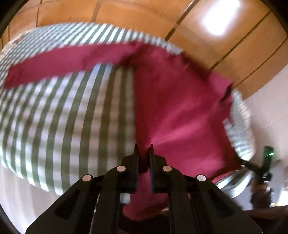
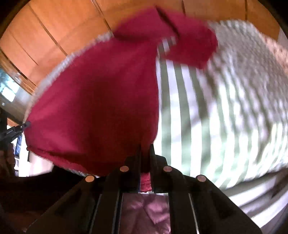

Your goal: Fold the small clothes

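Left tool (image 1: 144, 149) pinches red garment (image 1: 180, 108); right tool (image 2: 146, 149) too (blurred).

Both views are smeared by motion blur, worst across the striped cover (image 1: 59, 115). A glare patch (image 1: 218, 19) is thrown on the wooden panelling (image 1: 136, 14) above it (fisheye bending and dark vignetting mark the edges).
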Action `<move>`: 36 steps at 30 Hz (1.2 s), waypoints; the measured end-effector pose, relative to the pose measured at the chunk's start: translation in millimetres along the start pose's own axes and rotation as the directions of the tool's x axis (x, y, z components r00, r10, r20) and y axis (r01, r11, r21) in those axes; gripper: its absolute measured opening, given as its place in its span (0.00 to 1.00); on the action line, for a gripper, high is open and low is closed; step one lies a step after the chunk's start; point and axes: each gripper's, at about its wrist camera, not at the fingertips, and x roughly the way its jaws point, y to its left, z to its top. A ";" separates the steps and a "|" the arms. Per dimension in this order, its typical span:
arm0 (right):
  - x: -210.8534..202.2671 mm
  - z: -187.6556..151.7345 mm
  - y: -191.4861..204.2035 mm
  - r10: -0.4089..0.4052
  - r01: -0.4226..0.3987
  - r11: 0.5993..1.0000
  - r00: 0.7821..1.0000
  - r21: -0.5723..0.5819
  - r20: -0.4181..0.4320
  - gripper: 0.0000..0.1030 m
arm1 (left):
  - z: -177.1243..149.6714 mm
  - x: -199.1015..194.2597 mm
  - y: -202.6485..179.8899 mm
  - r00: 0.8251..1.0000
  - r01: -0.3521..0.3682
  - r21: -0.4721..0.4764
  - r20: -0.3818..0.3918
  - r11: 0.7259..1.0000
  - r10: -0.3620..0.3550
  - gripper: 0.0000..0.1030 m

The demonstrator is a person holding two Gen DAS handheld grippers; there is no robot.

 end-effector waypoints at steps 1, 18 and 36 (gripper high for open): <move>10.5 -13.2 5.7 -0.016 0.014 0.999 0.999 -0.037 -0.046 0.06 | -6.4 9.3 6.2 0.999 -0.037 -0.023 -0.014 0.999 0.037 0.09; 4.9 -4.5 27.0 -0.186 0.179 0.963 0.982 -0.201 -0.017 0.47 | -36.8 14.5 7.5 0.998 -0.065 0.073 -0.003 0.995 0.065 0.03; 105.0 88.4 183.4 -0.029 0.100 0.948 0.973 -0.303 0.231 0.73 | 18.4 -77.7 181.7 0.861 -0.283 -0.579 0.198 0.764 0.469 0.72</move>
